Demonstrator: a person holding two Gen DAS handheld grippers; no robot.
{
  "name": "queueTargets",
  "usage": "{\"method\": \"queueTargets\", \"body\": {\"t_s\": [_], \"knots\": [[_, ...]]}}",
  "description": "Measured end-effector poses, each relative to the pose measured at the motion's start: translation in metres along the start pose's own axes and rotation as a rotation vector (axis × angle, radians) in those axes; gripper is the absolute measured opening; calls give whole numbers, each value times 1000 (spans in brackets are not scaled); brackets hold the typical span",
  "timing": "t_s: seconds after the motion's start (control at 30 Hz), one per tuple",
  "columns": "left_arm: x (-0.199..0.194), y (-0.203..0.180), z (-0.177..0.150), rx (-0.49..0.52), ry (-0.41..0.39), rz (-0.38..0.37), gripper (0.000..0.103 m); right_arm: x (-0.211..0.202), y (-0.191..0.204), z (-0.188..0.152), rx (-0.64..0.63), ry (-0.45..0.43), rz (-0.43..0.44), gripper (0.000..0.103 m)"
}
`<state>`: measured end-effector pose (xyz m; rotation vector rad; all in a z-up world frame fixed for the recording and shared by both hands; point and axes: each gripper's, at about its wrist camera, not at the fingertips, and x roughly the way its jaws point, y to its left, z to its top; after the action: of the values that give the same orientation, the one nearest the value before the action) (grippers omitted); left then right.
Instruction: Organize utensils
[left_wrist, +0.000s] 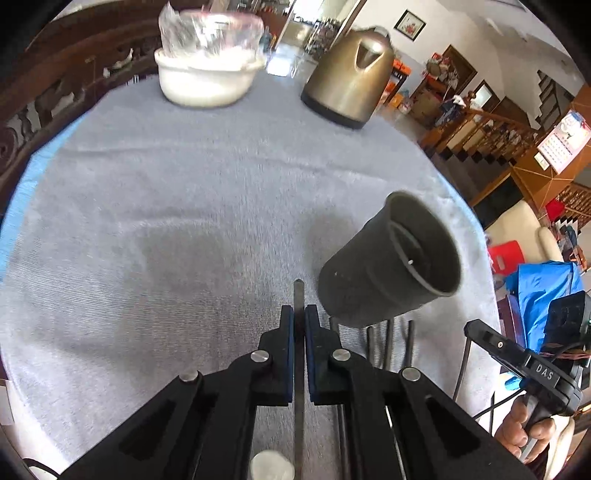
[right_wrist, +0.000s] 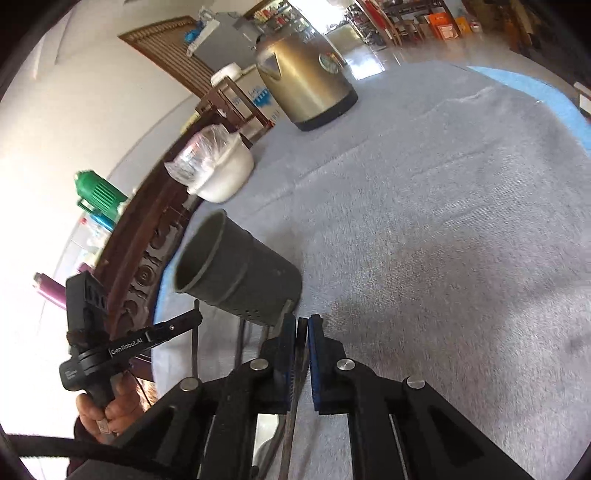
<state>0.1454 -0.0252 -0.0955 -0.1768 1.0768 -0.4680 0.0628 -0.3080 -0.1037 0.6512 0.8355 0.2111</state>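
Note:
In the left wrist view my left gripper is shut on a thin flat metal utensil handle, whose tip pokes out just past the pads. A dark grey utensil cup stands on the cloth just right of it, with several dark thin sticks lying at its foot. In the right wrist view my right gripper is shut on another thin flat utensil. The same cup is just to its upper left, with its empty mouth facing left. Both utensils' far ends are hidden below the jaws.
A grey cloth covers the round table. At the far side stand a brass-coloured kettle and a white bowl under plastic wrap. A carved wooden chair back runs along the table's edge. A person's hand grips the other handle.

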Motion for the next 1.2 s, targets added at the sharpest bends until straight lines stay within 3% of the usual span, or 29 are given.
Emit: {"method": "queueTargets", "body": {"t_s": [0.23, 0.3, 0.5, 0.57, 0.67, 0.9, 0.93, 1.0, 1.03, 1.1, 1.2], "knots": [[-54, -15, 6, 44, -127, -12, 6, -41, 19, 18, -12, -138, 52, 7], [-68, -22, 7, 58, -165, -11, 6, -48, 27, 22, -51, -141, 35, 7], [-113, -40, -6, 91, -283, -9, 6, -20, 21, 13, -73, 25, -144, 14], [-125, -45, -15, 102, -319, 0, 6, -4, 16, 3, -59, 90, -151, 27], [-139, -49, -31, 118, -373, 33, 6, 18, 11, -10, -27, 178, -162, 33], [-154, -48, -52, 130, -416, 41, 6, 45, 13, -25, -21, 224, -221, 33], [-155, -47, -53, 126, -421, 38, 6, 50, 13, -25, -23, 221, -260, 33], [-156, -44, -53, 116, -419, 26, 6, 53, 16, -25, -24, 196, -278, 27], [-157, -41, -52, 110, -418, 23, 6, 54, 17, -25, -29, 195, -296, 17], [-158, -38, -52, 101, -419, 14, 6, 55, 16, -25, -41, 196, -292, 8], [-163, -34, -51, 93, -435, 6, 6, 49, 18, -25, -50, 183, -266, 8]]}}
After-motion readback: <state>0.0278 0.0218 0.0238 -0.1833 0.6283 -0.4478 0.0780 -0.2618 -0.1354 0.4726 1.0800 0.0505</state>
